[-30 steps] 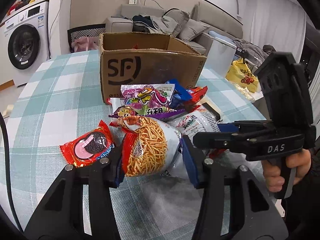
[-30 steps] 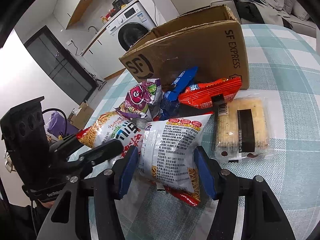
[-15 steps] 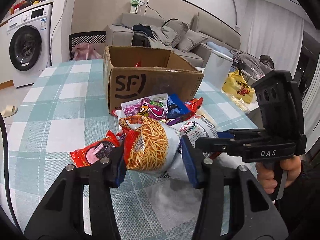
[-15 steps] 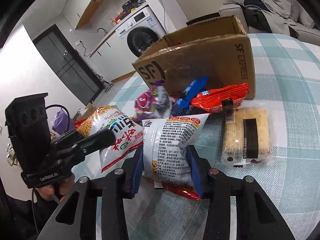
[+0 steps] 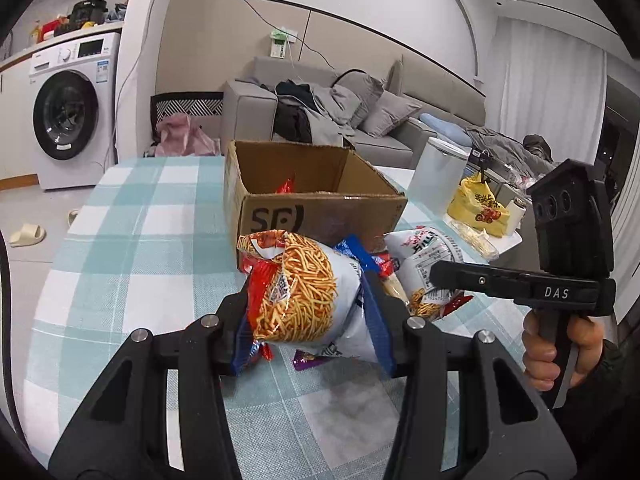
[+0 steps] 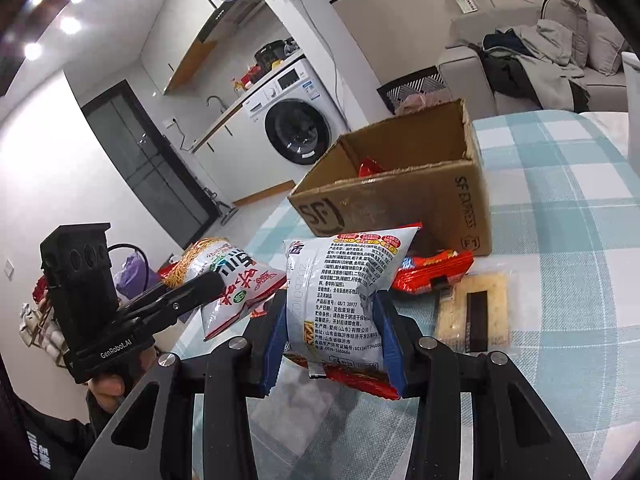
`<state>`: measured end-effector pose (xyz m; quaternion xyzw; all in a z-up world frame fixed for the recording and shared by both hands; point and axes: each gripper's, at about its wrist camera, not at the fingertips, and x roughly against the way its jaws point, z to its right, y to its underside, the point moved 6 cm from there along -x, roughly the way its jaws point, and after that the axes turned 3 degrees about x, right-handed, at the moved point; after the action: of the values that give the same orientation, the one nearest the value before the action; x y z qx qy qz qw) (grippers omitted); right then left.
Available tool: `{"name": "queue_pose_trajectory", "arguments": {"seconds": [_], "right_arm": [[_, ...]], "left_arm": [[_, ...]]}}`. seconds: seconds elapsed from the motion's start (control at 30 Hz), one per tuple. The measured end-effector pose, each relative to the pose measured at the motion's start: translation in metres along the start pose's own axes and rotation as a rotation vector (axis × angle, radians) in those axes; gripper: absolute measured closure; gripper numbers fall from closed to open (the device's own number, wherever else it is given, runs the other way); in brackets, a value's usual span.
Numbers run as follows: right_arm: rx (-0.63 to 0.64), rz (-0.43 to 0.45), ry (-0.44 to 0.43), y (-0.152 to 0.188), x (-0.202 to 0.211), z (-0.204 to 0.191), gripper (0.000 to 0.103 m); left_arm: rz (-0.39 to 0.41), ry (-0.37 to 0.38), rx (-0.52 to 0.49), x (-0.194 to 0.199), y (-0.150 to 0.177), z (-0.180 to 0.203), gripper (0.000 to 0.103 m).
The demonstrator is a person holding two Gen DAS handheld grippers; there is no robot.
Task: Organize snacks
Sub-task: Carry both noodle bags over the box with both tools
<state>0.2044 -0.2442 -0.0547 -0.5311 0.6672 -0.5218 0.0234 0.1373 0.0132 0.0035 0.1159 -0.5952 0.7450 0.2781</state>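
Note:
My left gripper (image 5: 308, 322) is shut on a noodle-snack bag (image 5: 296, 292) printed with orange strands, held above the checked table (image 5: 140, 248). Between the blue pads of my right gripper (image 6: 332, 340), which is shut, hangs a second white noodle bag (image 6: 340, 292) with its back label toward me. Each view shows the other gripper alongside with its bag, held by a person's hand (image 5: 560, 344). Just beyond both bags stands an open cardboard box (image 5: 316, 196) (image 6: 400, 184) with a red packet (image 6: 370, 168) inside.
A red packet (image 6: 432, 272) and a cracker pack (image 6: 472, 312) lie on the table before the box. A blue packet (image 5: 352, 248) and a purple one (image 5: 308, 358) lie under the left bag. A white container (image 5: 438, 176) and a yellow bag (image 5: 480, 208) stand at the right edge.
My right gripper closed on the white bag. Both grippers then rose, lifting their bags off the pile, and the box's inside came into view.

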Motion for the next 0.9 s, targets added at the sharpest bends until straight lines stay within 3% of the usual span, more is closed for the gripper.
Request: {"name": "queue_pose_trajectory", "arguments": {"seconds": [0.1, 0.5, 0.9], "right_arm": [[-0.002, 0.027, 0.009, -0.006, 0.007, 0.001, 0.061], [0.028, 0.112, 0.068, -0.048, 0.026, -0.007, 0.061], [-0.016, 0.162, 0.082, -0.089, 0.018, 0.0, 0.061]], "left_arm": [[0.032, -0.036, -0.015, 0.006, -0.009, 0.001, 0.058], [0.095, -0.062, -0.011, 0.004, -0.053, 0.002, 0.058], [0.109, -0.075, -0.024, -0.041, -0.096, -0.002, 0.058]]}}
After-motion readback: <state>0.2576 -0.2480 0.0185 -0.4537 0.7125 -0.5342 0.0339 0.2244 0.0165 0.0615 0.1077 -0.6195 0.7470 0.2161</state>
